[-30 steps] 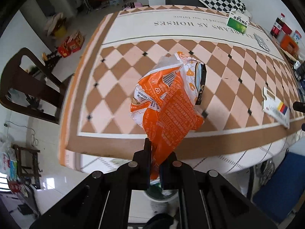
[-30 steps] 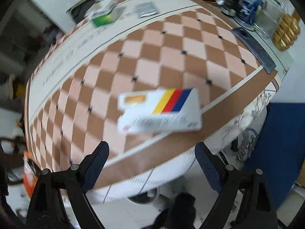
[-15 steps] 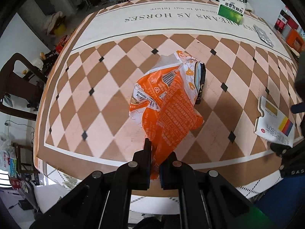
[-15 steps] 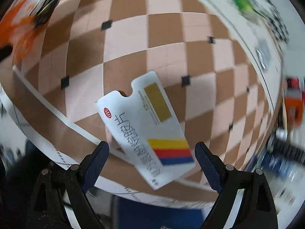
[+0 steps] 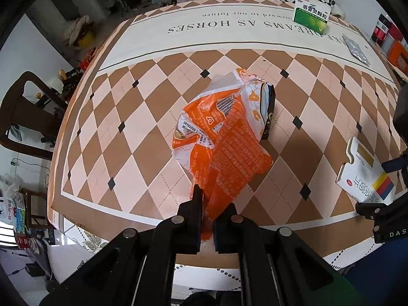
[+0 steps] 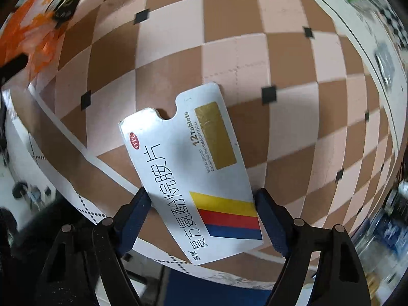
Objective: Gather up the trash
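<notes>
Only leftward: green box (image 5: 311,15) sharp.

i'm bringing the right tool (image 6: 201,204) down around the white pill box (image 6: 193,173), rolled from a second ago, its jaws closing either side of the striped end.

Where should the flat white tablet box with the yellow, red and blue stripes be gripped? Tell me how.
Grip the flat white tablet box across its two long edges near the striped end, coming from above. It lies flat, overhanging the table edge; the right gripper already straddles it, jaws closing.
</notes>
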{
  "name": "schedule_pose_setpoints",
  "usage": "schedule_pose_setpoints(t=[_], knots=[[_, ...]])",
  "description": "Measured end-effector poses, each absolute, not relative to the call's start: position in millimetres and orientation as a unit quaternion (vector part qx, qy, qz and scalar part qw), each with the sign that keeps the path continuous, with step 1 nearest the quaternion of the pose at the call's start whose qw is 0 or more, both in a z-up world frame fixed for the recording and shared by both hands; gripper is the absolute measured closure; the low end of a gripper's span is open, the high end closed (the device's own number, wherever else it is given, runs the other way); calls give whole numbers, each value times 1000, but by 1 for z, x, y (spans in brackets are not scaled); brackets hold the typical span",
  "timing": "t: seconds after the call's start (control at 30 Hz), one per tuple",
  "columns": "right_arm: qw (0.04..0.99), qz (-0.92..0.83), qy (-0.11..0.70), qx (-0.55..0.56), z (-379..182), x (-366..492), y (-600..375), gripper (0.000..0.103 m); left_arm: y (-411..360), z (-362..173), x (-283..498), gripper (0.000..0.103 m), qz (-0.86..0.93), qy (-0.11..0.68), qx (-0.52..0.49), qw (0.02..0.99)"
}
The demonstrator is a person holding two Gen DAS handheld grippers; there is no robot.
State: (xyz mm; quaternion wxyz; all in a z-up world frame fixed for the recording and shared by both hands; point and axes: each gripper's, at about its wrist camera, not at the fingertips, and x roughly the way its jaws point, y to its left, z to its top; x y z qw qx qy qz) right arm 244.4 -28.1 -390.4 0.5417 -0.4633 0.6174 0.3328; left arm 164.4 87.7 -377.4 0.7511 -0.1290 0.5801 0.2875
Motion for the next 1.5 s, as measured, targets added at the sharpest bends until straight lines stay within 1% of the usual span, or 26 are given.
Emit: schedule_pose_setpoints(t=[0.13, 0.27, 0.5, 0.67, 0.8, 0.87, 1.0, 1.1, 1.13, 1.17, 1.2, 1.23, 1.3, 1.33, 1.5], knots=[[577, 312, 607, -448, -381, 238, -35, 20, 86, -366, 158, 99, 285, 574, -121, 758], [609, 300, 596, -429, -360, 221, -39, 20, 84, -347, 142, 99, 284, 561, -108, 770], [647, 322, 570, -391, -313, 174, -45, 21, 88, -307, 81, 99, 283, 536, -111, 788], [649, 360, 571, -351, -304, 95, -55, 21, 91, -293, 7, 99, 269, 539, -141, 786], [633, 382, 602, -300, -323, 26, -62, 21, 93, -306, -54, 99, 257, 563, -192, 762], [619, 383, 632, -268, -346, -3, -71, 21, 91, -327, -84, 99, 250, 585, -211, 742], [586, 366, 692, -210, -407, -45, -84, 21, 90, -390, -122, 99, 232, 631, -239, 701], [567, 340, 729, -177, -469, -68, -87, 21, 101, -461, -136, 98, 211, 659, -288, 662], [565, 330, 737, -169, -488, -71, -87, 21, 107, -495, -139, 98, 211, 670, -304, 644], [565, 320, 743, -160, -505, -76, -88, 21, 111, -517, -139, 98, 203, 676, -315, 635], [563, 310, 752, -147, -527, -77, -87, 21, 114, -540, -138, 96, 194, 682, -327, 624], [561, 297, 760, -135, -552, -77, -87, 21, 121, -575, -137, 96, 188, 689, -347, 608], [562, 275, 772, -117, -603, -79, -82, 21, 127, -617, -135, 96, 177, 697, -360, 594], [562, 267, 774, -115, -624, -81, -80, 21, 132, -648, -132, 96, 173, 703, -365, 585], [563, 239, 785, -95, -727, -76, -61, 21, 144, -736, -119, 95, 155, 716, -375, 569]])
